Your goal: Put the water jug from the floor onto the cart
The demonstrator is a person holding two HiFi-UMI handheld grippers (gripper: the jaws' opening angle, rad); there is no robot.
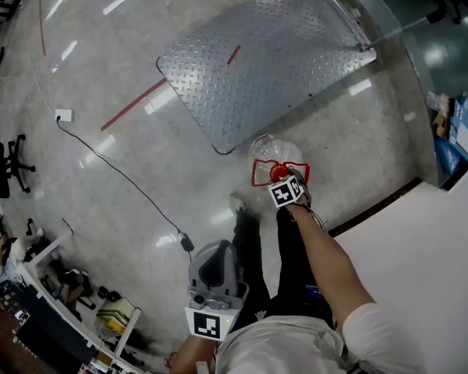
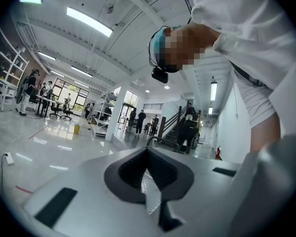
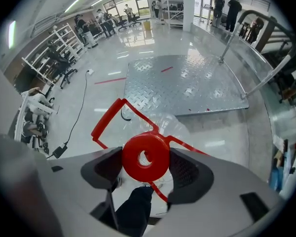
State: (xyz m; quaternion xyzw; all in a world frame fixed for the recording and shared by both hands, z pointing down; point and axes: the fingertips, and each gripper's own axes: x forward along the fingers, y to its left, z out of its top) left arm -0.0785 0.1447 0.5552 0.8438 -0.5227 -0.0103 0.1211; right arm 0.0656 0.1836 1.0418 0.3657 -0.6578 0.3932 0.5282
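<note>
The clear water jug [image 1: 274, 153] stands on the floor just in front of the cart's near edge, with a red cap and a red carrying frame [image 1: 261, 174]. My right gripper [image 1: 285, 179] points steeply down over its top. In the right gripper view the red cap [image 3: 145, 157] sits between the two pads, which flank it closely; the gripper [image 3: 145, 166] stands open. The cart is a flat metal checker-plate platform [image 1: 265, 53] beyond the jug, also seen as the platform [image 3: 187, 83]. My left gripper [image 1: 214, 269] hangs near my body, shut and empty, its tips [image 2: 148, 152] meeting.
A black cable with a power adapter [image 1: 186, 242] runs across the glossy floor to a white socket [image 1: 63, 115]. A red tape line [image 1: 132, 105] lies left of the cart. The cart's handle rail [image 1: 351, 14] rises at its far right. My legs [image 1: 249, 248] stand beside the jug.
</note>
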